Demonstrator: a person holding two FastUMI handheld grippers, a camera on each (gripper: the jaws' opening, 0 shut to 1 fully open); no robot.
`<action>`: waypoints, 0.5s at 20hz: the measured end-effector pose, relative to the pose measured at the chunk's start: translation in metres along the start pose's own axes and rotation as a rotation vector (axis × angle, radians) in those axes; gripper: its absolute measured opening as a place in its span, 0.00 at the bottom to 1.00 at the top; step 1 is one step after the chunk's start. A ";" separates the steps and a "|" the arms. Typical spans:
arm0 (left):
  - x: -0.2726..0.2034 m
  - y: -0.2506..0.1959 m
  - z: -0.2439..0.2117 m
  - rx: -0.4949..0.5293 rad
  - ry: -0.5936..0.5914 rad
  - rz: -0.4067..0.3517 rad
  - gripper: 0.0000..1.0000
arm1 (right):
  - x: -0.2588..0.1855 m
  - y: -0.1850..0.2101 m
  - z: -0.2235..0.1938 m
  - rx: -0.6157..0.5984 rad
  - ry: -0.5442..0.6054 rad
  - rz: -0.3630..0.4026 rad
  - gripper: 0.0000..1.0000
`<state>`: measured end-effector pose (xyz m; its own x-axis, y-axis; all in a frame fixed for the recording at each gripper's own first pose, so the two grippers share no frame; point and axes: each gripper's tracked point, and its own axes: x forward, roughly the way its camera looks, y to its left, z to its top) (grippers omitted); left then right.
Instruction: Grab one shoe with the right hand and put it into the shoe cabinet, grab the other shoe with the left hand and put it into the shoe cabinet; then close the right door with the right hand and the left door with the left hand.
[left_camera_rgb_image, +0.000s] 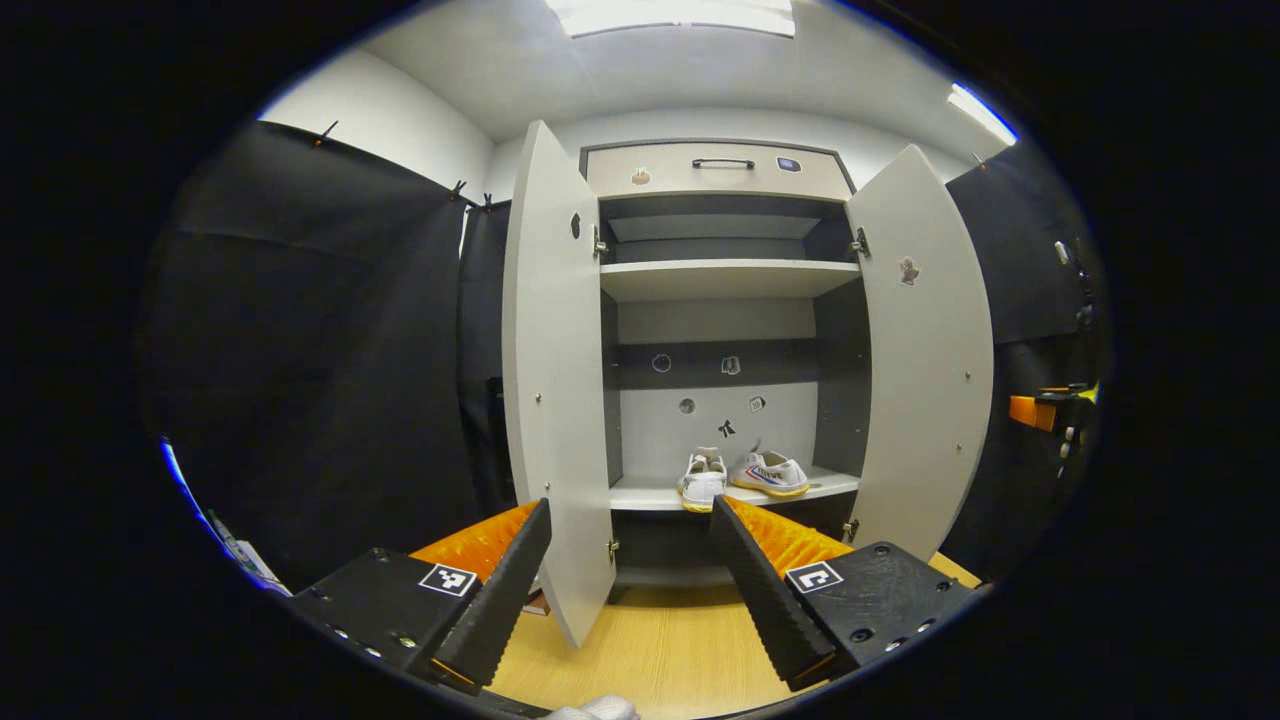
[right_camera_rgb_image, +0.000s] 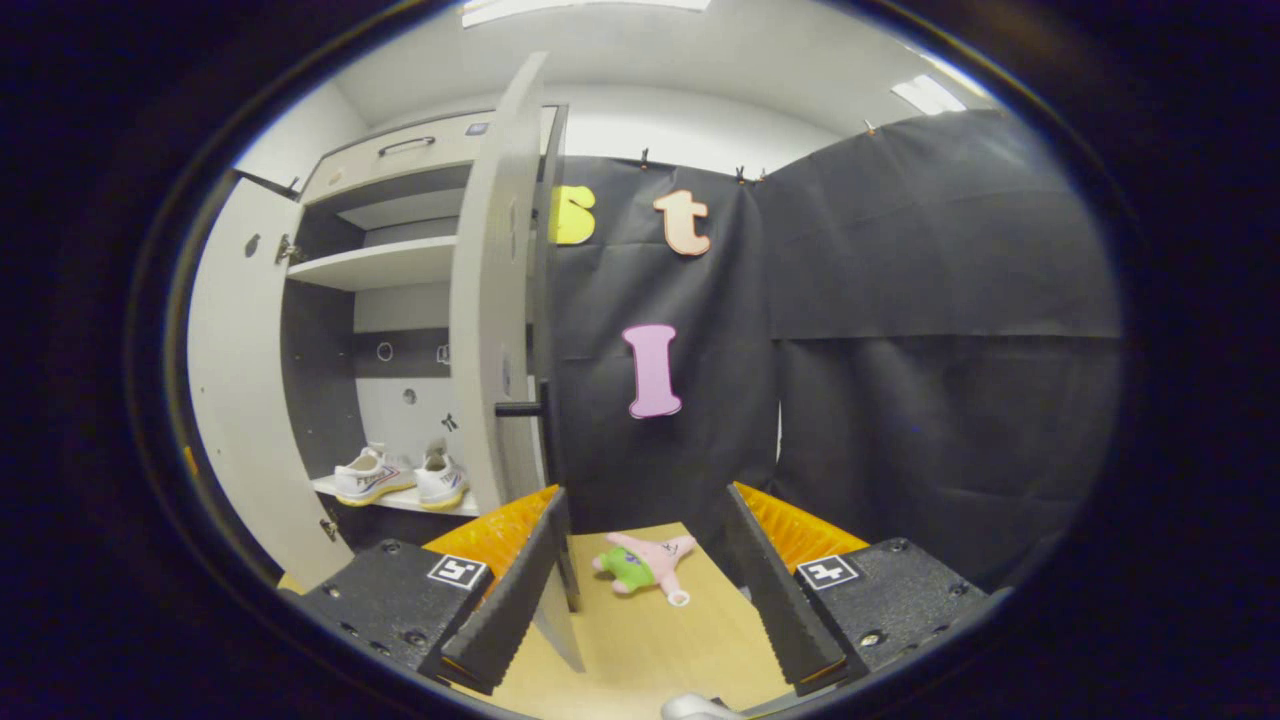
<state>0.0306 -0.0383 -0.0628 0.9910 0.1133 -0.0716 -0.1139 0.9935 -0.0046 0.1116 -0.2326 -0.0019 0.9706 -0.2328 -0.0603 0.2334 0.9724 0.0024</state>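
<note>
Already both shoes sit inside the shoe cabinet, side by side on the lower shelf: two shoes counted, left shoe toe toward the camera, right shoe lying more sideways. So what's left is the doors, two of them, both swung wide open. In the right gripper view the right gripper has its jaws spread wide, nothing between them, and the right door stands edge-on just ahead and left of the jaws, its long axis vertical, its dark handle sticking out toward the cloth wall. That door's outer face is on the gripper's side, so my guess is a push leftward from the right hand comes next. The left gripper is also wide open and empty, facing the cabinet straight on, with the left door just ahead at its left finger. One plush toy lies on the wooden floor between the right fingers, not part of the job. Each hand is nearer its own door.
</note>
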 end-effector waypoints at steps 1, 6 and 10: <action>0.001 -0.002 0.001 0.003 0.000 0.005 0.96 | 0.010 0.001 0.004 0.012 -0.008 0.002 0.98; 0.004 -0.012 -0.003 0.012 0.015 0.022 0.96 | 0.038 0.013 0.015 -0.017 -0.021 0.050 0.96; 0.008 -0.011 -0.004 0.008 0.018 0.033 0.96 | 0.036 0.027 0.015 -0.040 -0.007 0.121 0.87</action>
<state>0.0395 -0.0488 -0.0675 0.9852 0.1459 -0.0896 -0.1460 0.9893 0.0064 0.1542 -0.2147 0.0106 0.9920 -0.1139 -0.0546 0.1123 0.9932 -0.0303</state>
